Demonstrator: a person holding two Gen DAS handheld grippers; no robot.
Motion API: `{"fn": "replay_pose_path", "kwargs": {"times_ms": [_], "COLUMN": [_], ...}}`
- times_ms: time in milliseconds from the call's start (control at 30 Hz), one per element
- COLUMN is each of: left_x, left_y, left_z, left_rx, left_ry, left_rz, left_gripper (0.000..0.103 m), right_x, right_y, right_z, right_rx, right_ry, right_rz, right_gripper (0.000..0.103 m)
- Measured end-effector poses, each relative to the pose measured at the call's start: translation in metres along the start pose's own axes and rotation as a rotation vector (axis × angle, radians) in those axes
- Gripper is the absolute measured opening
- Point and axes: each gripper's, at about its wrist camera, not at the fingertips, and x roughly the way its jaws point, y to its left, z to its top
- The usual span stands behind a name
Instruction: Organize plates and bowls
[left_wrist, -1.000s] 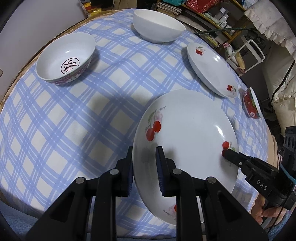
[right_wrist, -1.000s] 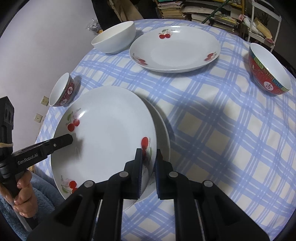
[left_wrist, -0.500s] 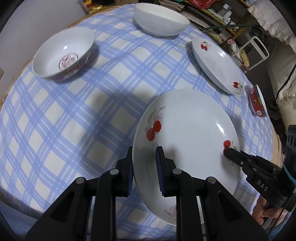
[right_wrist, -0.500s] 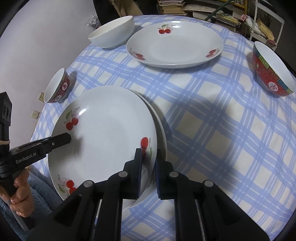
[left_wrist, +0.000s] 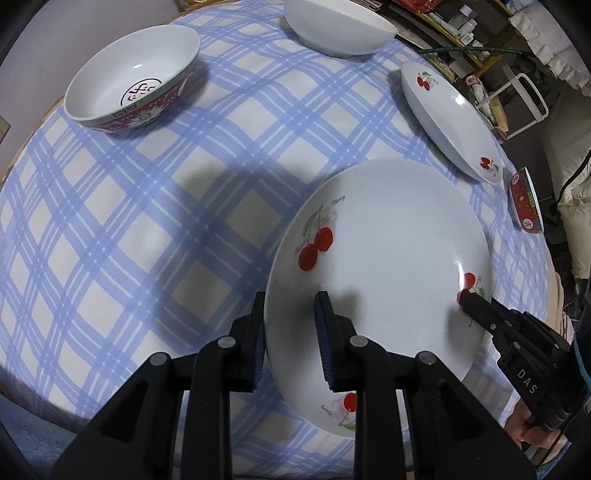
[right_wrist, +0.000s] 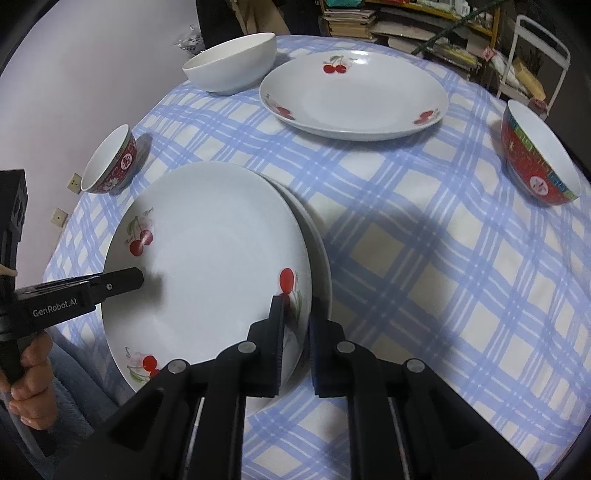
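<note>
Stacking under way: a white round ceramic plate with red cherry prints (right_wrist: 207, 258) sits on a second like plate (right_wrist: 320, 254), whose rim shows at its 3 o'clock edge, near the front of the blue-and-white checked tablecloth (right_wrist: 424, 258). The left gripper (left_wrist: 290, 314) straddles the top plate's rim at 9 o'clock, jaws opening, pads looking slack. The right gripper (right_wrist: 295, 325) is clamped on the rim at 4 o'clock. Two plates count as gathered. Remaining: a third cherry-print plate (right_wrist: 354, 96) at 12 o'clock, a plain white ceramic bowl (right_wrist: 232, 62) at 11, a red patterned bowl with white interior (right_wrist: 110, 166) at 10, and another red patterned bowl with a coloured rim band (right_wrist: 535, 162) at 2. Roughly a third done, by judgement.
</note>
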Motion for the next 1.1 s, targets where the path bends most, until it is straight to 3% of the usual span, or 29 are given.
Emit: {"fn": "replay_pose_path", "kwargs": {"times_ms": [200,800,1033,1100], "left_x": [0.0,-0.004,-0.005,-0.006], "left_y": [-0.005,-0.014,-0.021,-0.022], "left_z": [-0.003,-0.014,-0.019,-0.019], "left_rx": [0.023,0.067,0.09,0.099], "left_ry": [-0.001,-0.007,-0.005,-0.015], "left_rz": [0.028,0.088,0.091,0.102], "left_gripper": [0.024,0.024,0.024,0.024], "right_x": [-0.005,-0.007,-0.01,-0.01], "right_y": [0.004,0.004,0.007,0.003], "right_z": [-0.002,-0.005,-0.007,-0.006], "right_rx": [-0.023,-0.019,-0.053,-0.038], "right_ry": [-0.023,-0.026,-0.045,-0.036], "right_rz": [-0.047,-0.061,-0.139,-0.122], "right_gripper": [0.012,0.012,0.013,0.013]}}
